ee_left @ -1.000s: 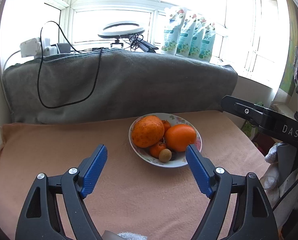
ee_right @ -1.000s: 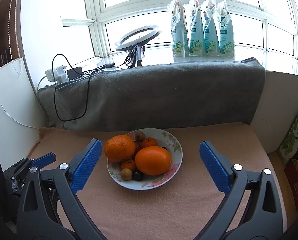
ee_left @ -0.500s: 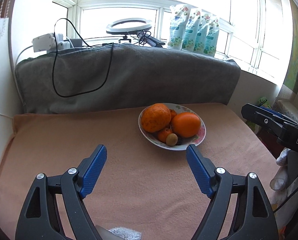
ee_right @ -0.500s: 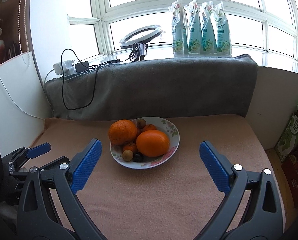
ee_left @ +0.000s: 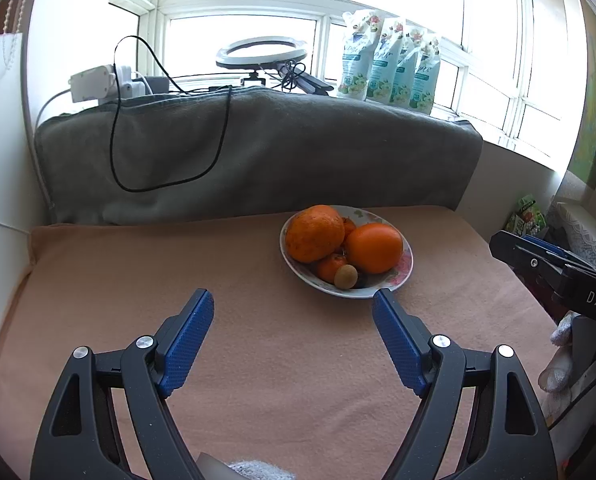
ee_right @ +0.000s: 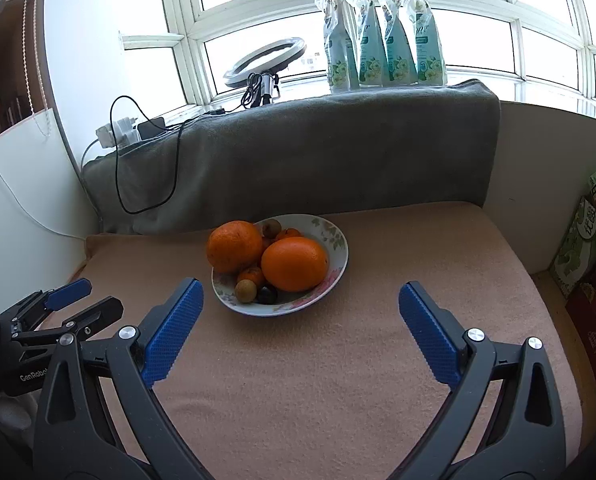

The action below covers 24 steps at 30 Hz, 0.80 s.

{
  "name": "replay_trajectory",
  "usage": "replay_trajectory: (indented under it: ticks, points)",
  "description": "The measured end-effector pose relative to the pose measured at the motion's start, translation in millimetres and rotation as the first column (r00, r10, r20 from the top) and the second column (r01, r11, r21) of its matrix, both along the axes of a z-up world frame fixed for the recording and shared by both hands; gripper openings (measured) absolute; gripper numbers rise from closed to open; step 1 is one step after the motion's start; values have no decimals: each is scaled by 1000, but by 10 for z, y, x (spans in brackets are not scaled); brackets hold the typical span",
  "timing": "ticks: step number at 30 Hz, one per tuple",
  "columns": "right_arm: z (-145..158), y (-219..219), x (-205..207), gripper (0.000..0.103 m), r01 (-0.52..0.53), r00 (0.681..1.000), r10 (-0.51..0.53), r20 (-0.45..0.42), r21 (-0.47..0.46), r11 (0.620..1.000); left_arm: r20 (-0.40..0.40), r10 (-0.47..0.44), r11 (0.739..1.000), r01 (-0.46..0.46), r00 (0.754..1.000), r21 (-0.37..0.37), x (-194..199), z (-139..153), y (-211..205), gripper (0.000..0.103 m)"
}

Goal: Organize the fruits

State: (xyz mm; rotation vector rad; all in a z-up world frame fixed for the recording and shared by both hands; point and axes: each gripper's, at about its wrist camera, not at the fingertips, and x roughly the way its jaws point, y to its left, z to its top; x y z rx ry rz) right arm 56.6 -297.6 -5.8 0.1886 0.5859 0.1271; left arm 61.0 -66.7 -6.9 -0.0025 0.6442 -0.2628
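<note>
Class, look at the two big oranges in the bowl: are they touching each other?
Cannot tell. In both wrist views the rough orange overlaps the smooth orange in the bowl, so no gap shows, but neither view shows the contact plainly.

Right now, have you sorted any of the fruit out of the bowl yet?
Not yet. Every fruit I can see, like the big bumpy orange and smooth orange, sits in the flowered bowl. The left gripper and right gripper are open and empty. All the sorting is left.
</note>
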Motion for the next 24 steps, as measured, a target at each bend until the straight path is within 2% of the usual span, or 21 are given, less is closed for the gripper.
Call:
replay_trajectory:
  ticks: [24]
  points:
    - [-86,33,16,100,-11,1000,11,-26,13,1000,-1,-3,1000,3,1000,3,-18,-7,-8,82]
